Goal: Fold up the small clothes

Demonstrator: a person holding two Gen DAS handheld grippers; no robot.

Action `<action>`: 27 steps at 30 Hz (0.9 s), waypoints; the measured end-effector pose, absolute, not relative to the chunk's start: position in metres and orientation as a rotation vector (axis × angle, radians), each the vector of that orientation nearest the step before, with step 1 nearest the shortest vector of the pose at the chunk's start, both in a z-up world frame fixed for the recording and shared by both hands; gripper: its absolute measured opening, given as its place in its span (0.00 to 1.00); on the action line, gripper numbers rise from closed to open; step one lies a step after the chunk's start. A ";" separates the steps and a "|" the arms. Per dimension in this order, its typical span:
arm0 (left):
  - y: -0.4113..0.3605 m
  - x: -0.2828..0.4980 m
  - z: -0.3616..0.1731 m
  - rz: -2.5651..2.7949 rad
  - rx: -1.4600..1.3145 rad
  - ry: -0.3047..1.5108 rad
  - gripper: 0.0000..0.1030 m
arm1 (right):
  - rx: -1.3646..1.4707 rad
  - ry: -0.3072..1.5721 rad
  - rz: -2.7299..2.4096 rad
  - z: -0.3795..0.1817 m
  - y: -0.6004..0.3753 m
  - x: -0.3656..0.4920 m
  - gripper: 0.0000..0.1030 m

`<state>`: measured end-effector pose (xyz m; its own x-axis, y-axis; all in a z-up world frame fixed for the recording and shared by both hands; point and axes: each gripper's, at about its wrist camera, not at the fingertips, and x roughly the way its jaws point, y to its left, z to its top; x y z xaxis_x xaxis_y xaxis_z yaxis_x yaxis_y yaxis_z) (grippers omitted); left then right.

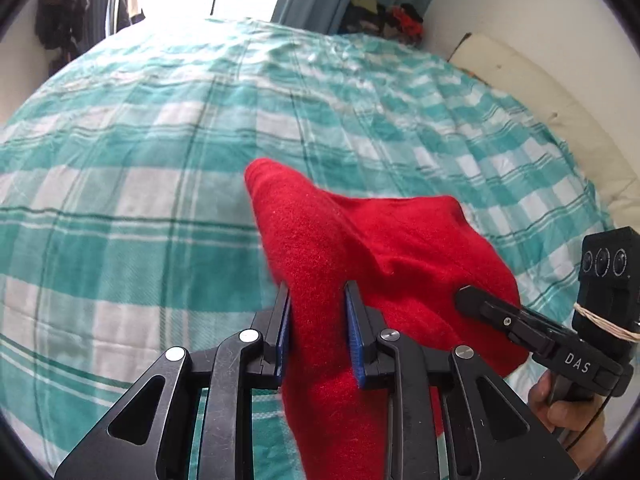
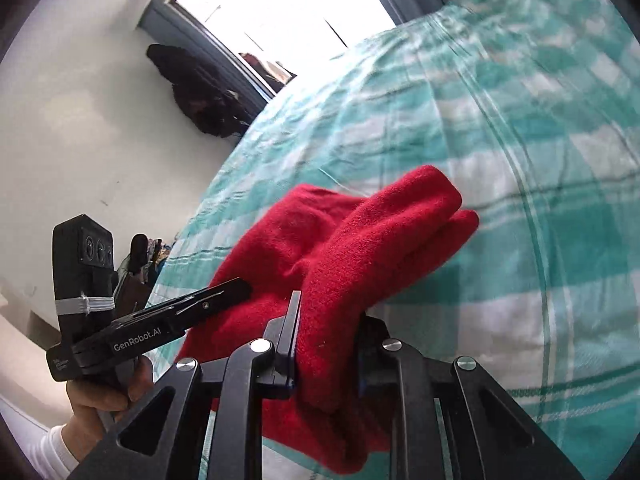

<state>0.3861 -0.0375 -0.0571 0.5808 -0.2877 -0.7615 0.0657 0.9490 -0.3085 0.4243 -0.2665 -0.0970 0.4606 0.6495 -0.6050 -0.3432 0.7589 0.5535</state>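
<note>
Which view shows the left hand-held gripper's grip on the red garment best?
Left wrist view: the left hand-held gripper has both blue pads clamped on the red garment. The right wrist view shows that gripper side-on only.

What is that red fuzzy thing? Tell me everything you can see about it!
The red garment is a small piece of bright red, fuzzy, fleece-like cloth; which kind of clothing it is cannot be told. It is bunched and creased, with rounded folds sticking forward. The left gripper and the right gripper each pinch a bunch of it, side by side. It hangs over the teal-and-white checked bedcover; whether its lower end touches that is hidden.
</note>
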 end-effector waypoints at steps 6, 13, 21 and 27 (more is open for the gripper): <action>-0.039 0.379 -0.095 -0.057 -0.052 1.029 0.50 | 0.339 0.917 0.599 -0.095 -0.260 0.423 0.40; -0.021 0.222 -0.143 0.061 0.180 1.002 0.77 | 0.215 1.034 0.333 -0.163 -0.343 0.317 0.66; -0.027 0.118 -0.096 0.011 0.188 0.992 0.99 | 0.081 1.019 0.235 -0.132 -0.348 0.181 1.00; -0.036 0.093 -0.056 0.090 0.194 0.970 0.99 | -0.050 0.963 0.192 -0.086 -0.313 0.124 1.00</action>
